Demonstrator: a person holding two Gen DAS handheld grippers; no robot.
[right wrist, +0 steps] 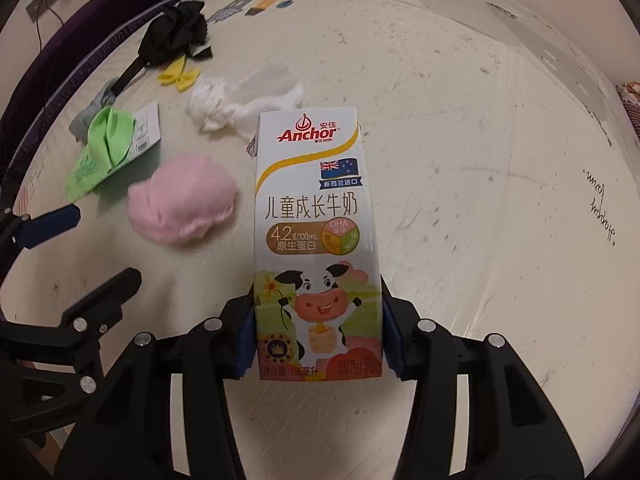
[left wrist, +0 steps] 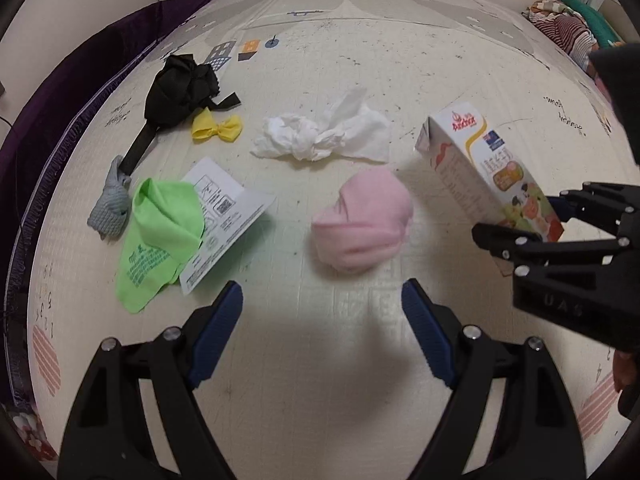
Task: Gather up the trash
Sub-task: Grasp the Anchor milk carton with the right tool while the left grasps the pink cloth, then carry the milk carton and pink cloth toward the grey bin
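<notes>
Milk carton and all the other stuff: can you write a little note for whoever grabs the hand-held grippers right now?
Right hand-held gripper: shut on the milk carton.
Left hand-held gripper: open, empty, above the mat near the pink cloth ball.
On the mat: crumpled tissue, printed paper, green cloth, yellow scrap, black cloth, grey sock.
Done: carton gripped.
Left: everything else; no bin in view.

The left claw [left wrist: 322, 312] hangs over the play mat [left wrist: 360, 60] with its blue pads well apart and nothing between them, the pink cloth bundle [left wrist: 362, 220] lying just beyond the fingertips. Toward the mat's left edge lie a green cloth [left wrist: 160, 236] over a printed sheet [left wrist: 228, 216], a yellow scrap [left wrist: 218, 128] and black fabric [left wrist: 180, 88]; crumpled white tissue [left wrist: 324, 136] lies mid-mat. At right, the right claw [left wrist: 560, 220] grips a milk carton [left wrist: 488, 168].
</notes>
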